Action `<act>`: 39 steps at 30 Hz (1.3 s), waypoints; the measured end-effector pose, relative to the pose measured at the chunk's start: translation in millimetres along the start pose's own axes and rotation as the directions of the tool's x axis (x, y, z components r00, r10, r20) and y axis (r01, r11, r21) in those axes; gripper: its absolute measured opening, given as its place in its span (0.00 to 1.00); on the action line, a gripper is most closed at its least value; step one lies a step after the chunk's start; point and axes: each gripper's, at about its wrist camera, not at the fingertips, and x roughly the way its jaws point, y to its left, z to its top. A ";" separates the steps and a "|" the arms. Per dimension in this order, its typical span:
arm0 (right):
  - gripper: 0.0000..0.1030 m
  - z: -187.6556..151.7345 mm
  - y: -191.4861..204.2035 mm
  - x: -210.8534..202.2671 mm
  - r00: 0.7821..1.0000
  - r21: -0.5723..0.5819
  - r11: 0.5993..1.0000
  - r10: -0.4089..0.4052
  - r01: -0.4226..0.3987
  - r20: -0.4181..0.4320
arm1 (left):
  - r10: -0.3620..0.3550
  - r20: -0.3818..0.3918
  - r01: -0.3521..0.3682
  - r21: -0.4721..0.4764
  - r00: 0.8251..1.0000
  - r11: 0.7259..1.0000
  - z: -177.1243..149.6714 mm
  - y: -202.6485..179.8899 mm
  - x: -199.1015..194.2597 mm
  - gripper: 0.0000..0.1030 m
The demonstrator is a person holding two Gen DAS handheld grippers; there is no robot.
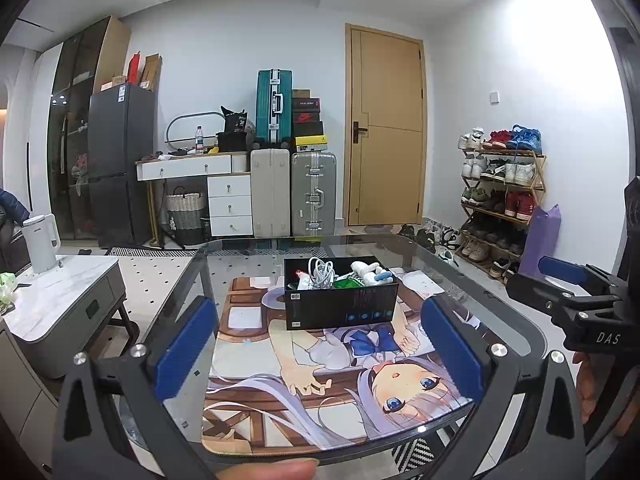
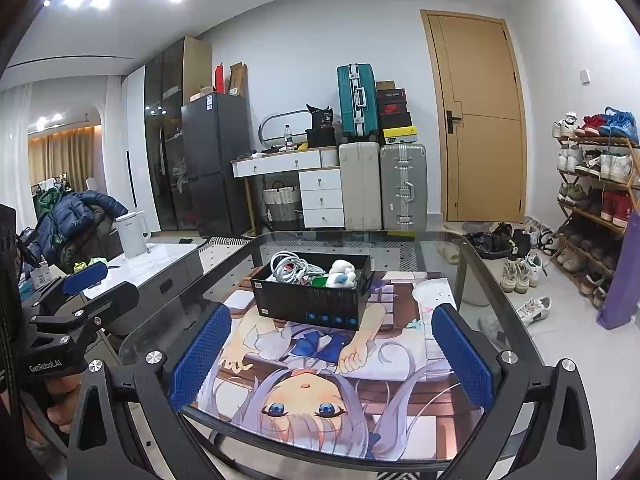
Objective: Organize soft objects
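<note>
Hovering with left claw (image 1: 316,354) and right claw (image 2: 330,356) both spread wide and empty, near the front edge of the glass worktop (image 2: 496,280). Sitting mid-worktop on the printed mat (image 1: 320,380): the black box (image 1: 340,306), already holding a white plush toy (image 2: 342,272), a coiled white cable (image 2: 290,266) and a green packet (image 1: 348,280). Judging the sorting nearly finished, with nothing soft lying loose on the mat. Approaching from above, pinching only the plush body, avoiding snagging the cable loops. Standing well apart: white kettle (image 2: 132,234) on the side table, suitcases, shoe rack (image 1: 500,200). Nothing blocking the reach.
</note>
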 end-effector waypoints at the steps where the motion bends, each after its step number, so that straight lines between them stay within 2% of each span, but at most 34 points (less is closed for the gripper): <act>1: 0.99 -0.1 -0.2 -0.4 1.000 -0.001 1.000 0.002 -0.002 0.000 | 0.000 -0.001 0.000 0.001 1.000 1.000 0.4 0.1 -0.2 1.00; 39: 0.99 -6.4 0.3 8.1 1.000 0.001 1.000 0.001 -0.001 -0.020 | 0.014 0.014 -0.014 0.030 1.000 0.999 0.2 -7.1 -1.6 1.00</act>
